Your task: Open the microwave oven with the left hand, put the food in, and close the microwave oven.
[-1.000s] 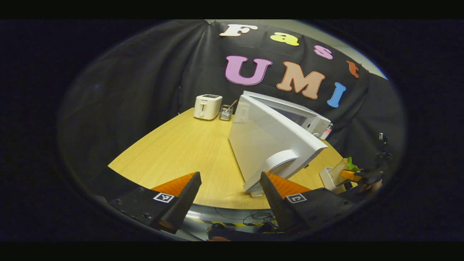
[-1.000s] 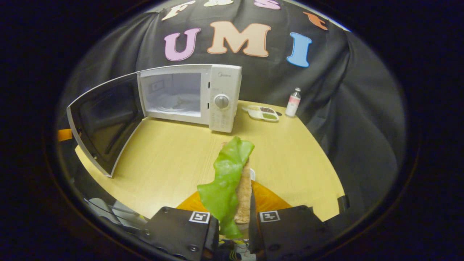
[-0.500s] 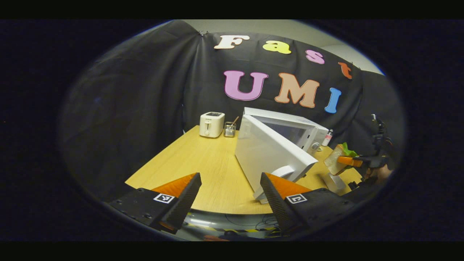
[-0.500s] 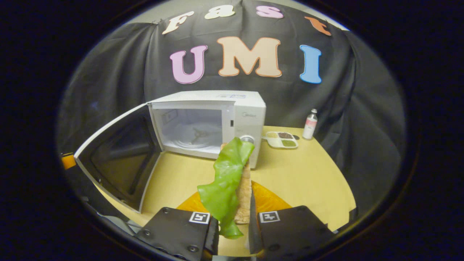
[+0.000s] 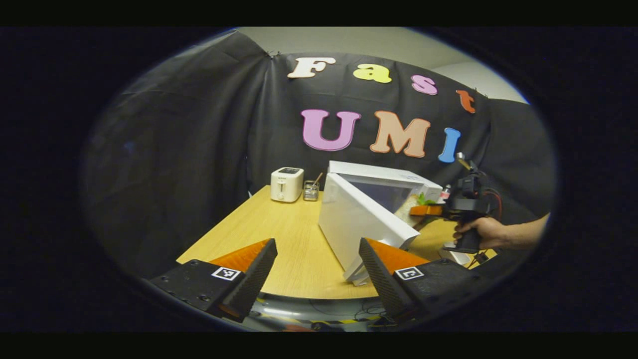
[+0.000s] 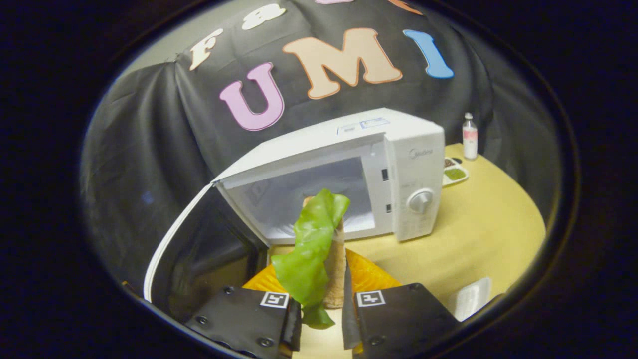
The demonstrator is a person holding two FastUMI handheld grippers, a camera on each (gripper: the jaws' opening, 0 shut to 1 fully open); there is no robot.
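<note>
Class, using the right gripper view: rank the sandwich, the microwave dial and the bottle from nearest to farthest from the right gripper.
1. Sandwich: held between the right gripper's fingers.
2. Dial: on the microwave's front panel, ahead and to the right.
3. Bottle: upright at the table's far right edge.

Black hand-held gripper (image 6: 321,319) — square coded tags, screws, bare forearm (image 5: 523,235)

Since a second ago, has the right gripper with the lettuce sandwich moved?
Yes. In the left gripper view the right gripper rose from table level toward the open white microwave oven, carrying the lettuce sandwich.
</note>
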